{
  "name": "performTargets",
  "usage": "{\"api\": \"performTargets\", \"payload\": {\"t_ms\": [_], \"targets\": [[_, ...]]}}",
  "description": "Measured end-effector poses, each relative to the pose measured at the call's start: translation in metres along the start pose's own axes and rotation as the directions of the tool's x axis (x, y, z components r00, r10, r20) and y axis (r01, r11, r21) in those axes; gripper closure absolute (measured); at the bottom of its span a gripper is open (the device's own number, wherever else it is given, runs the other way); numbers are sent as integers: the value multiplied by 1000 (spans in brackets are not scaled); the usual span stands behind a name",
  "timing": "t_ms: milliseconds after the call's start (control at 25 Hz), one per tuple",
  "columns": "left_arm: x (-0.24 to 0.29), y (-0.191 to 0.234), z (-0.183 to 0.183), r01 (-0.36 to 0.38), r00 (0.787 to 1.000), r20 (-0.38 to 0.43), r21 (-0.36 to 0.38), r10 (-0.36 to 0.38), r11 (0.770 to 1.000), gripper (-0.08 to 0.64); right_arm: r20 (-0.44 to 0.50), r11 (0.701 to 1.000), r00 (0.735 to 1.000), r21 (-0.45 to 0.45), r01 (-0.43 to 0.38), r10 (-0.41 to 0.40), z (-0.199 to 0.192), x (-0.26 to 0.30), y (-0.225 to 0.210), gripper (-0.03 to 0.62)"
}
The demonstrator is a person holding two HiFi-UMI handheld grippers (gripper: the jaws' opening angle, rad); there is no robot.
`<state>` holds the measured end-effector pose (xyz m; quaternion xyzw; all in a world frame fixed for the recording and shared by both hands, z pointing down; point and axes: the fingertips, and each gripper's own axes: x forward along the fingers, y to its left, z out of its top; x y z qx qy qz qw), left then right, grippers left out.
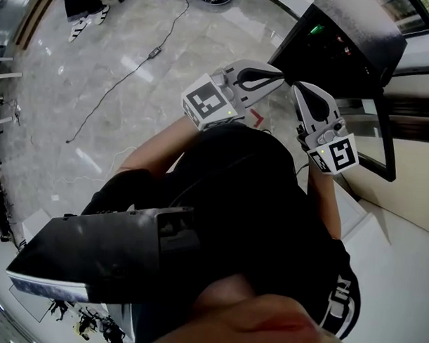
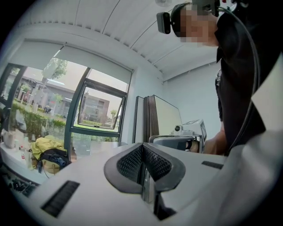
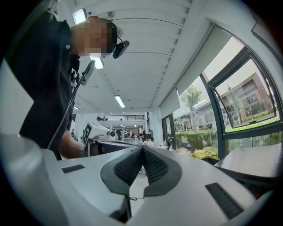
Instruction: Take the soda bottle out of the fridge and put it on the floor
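No soda bottle shows in any view. The dark fridge (image 1: pixel 345 45) stands at the top right of the head view, a small green light on its face. I hold both grippers up in front of my chest, tips close together just below the fridge's corner. The left gripper (image 1: pixel 280 73) (image 2: pixel 142 148) is shut, its ribbed pads pressed together with nothing between them. The right gripper (image 1: pixel 296 89) (image 3: pixel 142 150) is shut and empty too. Each gripper view looks upward at the ceiling and windows and catches the other gripper.
Grey marble floor (image 1: pixel 96 128) spreads to the left, with a black cable (image 1: pixel 126 73) across it and a red mark (image 1: pixel 257 118) near the grippers. A dark framed panel (image 1: pixel 384 138) hangs beside the fridge. A white surface (image 1: pixel 401 265) lies at the lower right.
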<state>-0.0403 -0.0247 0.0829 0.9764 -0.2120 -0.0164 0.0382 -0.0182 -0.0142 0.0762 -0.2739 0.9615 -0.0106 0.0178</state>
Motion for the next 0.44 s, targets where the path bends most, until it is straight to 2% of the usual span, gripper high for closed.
{"api": "performTargets", "payload": {"t_ms": [440], "targets": [[7,-5,10,25,1000,12,2,-25,1000,555,-12,1000,1000,-29,7,-7,4,-2,-5,580]]}}
